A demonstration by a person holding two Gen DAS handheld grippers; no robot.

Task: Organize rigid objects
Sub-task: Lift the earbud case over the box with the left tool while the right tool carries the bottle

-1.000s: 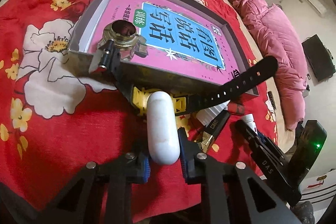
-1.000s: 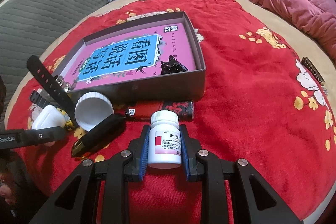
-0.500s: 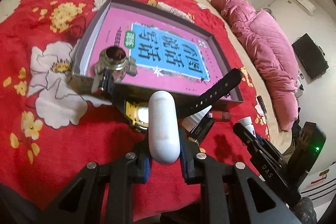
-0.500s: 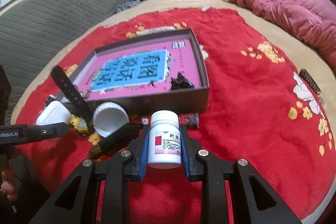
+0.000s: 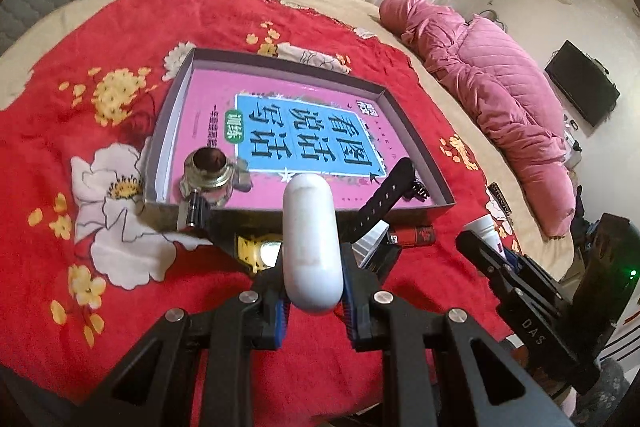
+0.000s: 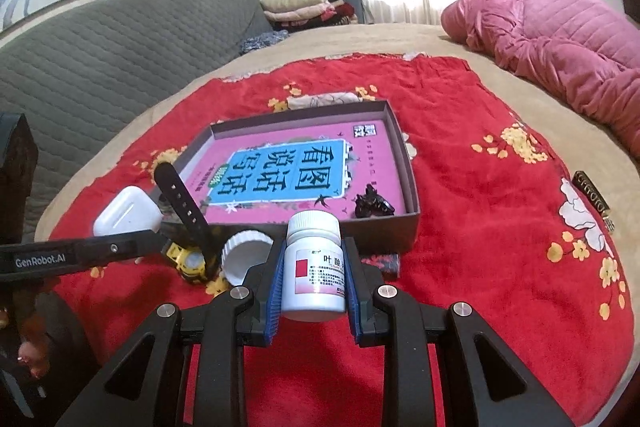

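The left gripper [image 5: 312, 291] has its jaws clamped on a white earbud case [image 5: 311, 245], which stands with its long axis running straight out ahead between the fingers, rounded end forward. The right gripper [image 6: 314, 291] has its jaws clamped on a white pill bottle [image 6: 313, 265], upright, cap up and label toward the camera.

The relation that matters is the shallow grey box [image 5: 416, 147] lined with a pink book cover: it lies directly ahead of both pairs of jaws and a little below them, its near wall [image 6: 384, 229] just beyond each held thing. From the left jaws the open floor of the box is ahead and slightly right; ahead and left, in the near corner, a small glass jar [image 5: 208, 173] already stands. From the right jaws the free floor is straight ahead, with a dark clip-like item [image 6: 374, 205] ahead to the right.

Between the jaws and the box wall lie a yellow watch [image 6: 192, 261] with its black strap [image 5: 386, 193] sticking up, a white cap [image 6: 246, 257] and a red lighter [image 5: 412, 235]. Both arms look about equally near; each load probably needs lifting forward over that wall, clear of the strap.
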